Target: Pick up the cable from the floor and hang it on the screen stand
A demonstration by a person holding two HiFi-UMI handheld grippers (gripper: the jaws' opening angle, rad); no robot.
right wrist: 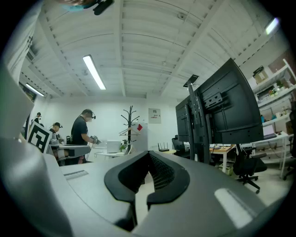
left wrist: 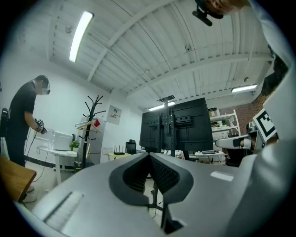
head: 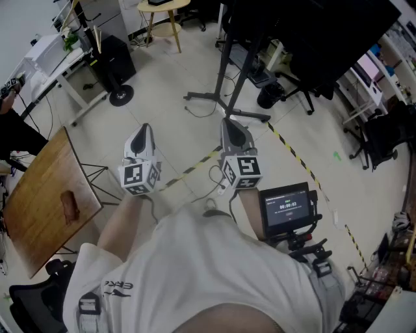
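Note:
A thin pale cable lies in loose loops on the tiled floor, just below and between my two grippers. The black screen on its wheeled stand is ahead, its base legs spread on the floor. My left gripper and right gripper are held level side by side above the floor, both pointing toward the stand. In the left gripper view the gripper is shut and empty, with the screen straight ahead. The right gripper is also shut with nothing held, and the screen is to its right.
A wooden table stands at the left, close to my left arm. Yellow-black tape crosses the floor. Office chairs are at the right, a round yellow table at the back. A person works beside a coat rack.

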